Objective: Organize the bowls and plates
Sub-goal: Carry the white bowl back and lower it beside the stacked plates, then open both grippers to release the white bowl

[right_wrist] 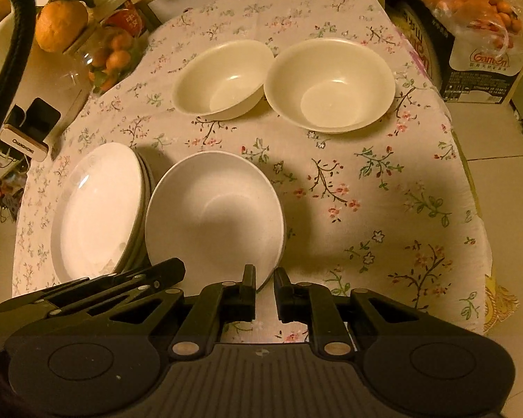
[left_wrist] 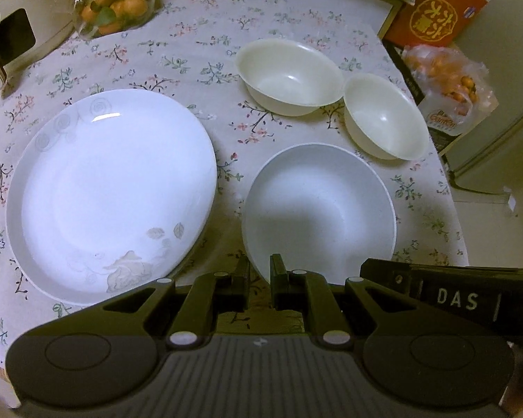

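A flowery tablecloth covers the table, with a jar of oranges at the back left and boxes and a tiled floor on the right. From left to right sit a stack of plates, a white bowl and two cream bowls, all open side up. The left gripper has a narrow gap with the white bowl's near rim between its fingers, and the right gripper has a narrow gap and holds nothing.

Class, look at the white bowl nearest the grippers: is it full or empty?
Empty. The white bowl sits upright on the floral tablecloth, and its bare inner surface shows in both views.
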Action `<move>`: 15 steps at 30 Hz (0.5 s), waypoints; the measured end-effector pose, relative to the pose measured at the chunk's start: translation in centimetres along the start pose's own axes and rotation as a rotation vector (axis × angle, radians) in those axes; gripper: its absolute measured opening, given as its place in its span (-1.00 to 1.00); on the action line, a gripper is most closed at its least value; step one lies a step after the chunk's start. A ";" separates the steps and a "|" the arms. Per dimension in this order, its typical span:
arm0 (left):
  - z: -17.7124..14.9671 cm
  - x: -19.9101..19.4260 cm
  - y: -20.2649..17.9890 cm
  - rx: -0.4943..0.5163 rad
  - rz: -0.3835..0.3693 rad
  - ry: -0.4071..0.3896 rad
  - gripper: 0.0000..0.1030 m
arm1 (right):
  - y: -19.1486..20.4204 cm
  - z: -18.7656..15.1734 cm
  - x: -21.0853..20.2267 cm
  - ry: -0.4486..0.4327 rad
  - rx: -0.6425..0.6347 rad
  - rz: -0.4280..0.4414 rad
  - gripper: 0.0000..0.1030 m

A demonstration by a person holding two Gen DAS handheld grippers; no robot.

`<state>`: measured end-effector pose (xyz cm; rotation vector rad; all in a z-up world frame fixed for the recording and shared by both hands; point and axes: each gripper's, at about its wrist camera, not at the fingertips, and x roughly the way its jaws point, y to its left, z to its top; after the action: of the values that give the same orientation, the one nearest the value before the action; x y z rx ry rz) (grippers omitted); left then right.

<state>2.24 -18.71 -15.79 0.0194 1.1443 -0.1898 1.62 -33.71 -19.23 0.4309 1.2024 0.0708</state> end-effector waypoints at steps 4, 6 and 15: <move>0.2 -0.1 0.0 0.012 -0.008 -0.007 -0.77 | -0.2 0.1 0.0 -0.003 0.013 0.010 -0.75; 0.2 -0.1 -0.2 0.017 -0.009 -0.009 -0.74 | -0.2 0.2 0.2 -0.004 0.019 0.010 -0.73; 0.6 -0.6 -0.5 0.013 -0.003 -0.032 -0.49 | -0.6 0.6 -0.1 -0.028 0.040 -0.001 -0.49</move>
<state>2.42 -19.20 -14.99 0.0259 1.1109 -0.1999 2.05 -34.48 -19.12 0.4648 1.1786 0.0397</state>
